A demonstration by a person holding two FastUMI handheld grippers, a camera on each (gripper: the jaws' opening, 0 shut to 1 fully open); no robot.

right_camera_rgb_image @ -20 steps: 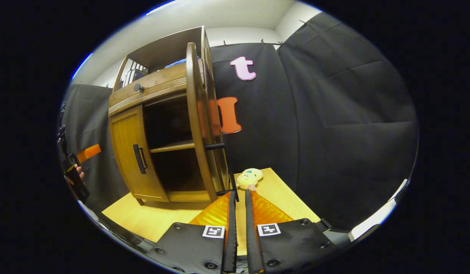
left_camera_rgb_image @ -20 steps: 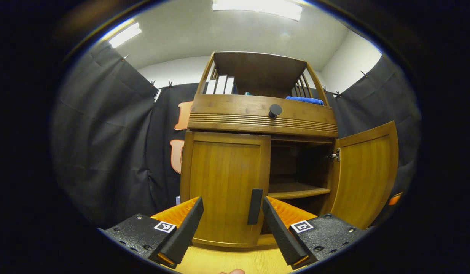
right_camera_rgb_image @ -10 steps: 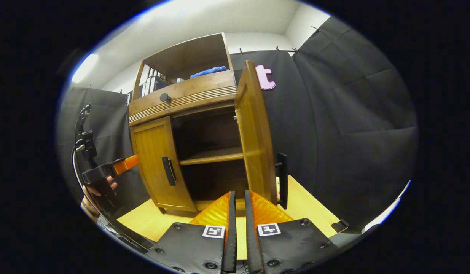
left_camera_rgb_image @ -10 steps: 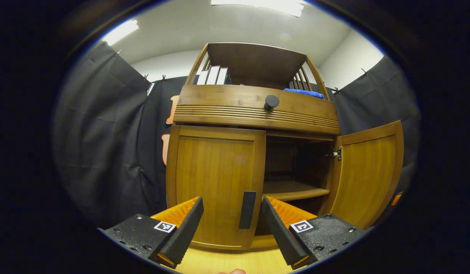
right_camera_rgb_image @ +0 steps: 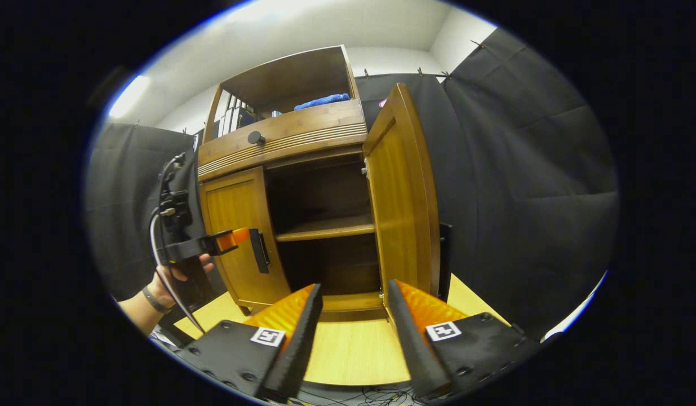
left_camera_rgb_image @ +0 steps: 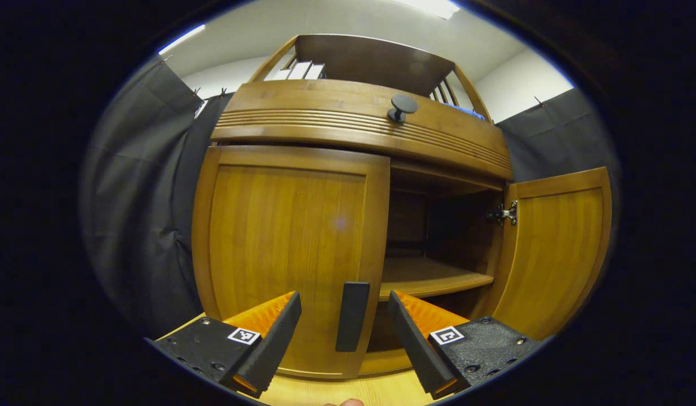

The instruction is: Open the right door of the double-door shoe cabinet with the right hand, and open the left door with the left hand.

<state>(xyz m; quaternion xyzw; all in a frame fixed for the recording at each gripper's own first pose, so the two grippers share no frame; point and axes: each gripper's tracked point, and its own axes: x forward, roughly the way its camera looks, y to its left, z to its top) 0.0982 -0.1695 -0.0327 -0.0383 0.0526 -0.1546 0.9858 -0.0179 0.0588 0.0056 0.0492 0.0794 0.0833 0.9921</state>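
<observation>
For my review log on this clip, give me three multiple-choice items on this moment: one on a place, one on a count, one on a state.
1. Where does the blue cloth lie?
A. on the cabinet's top shelf
B. on the inner shelf
C. on the floor

2. How many cabinet doors stand open?
A. none
B. one
C. two

3. How is the left tool set against the left door's handle?
A. shut on it
B. open, one finger to each side of it
C. shut, far off it

Key: 1 A, the cloth sits above the drawer with the round knob. 2 B, the right door is swung out and the left door is closed. 3 B, the fingers are spread with gaps to the handle.
</observation>
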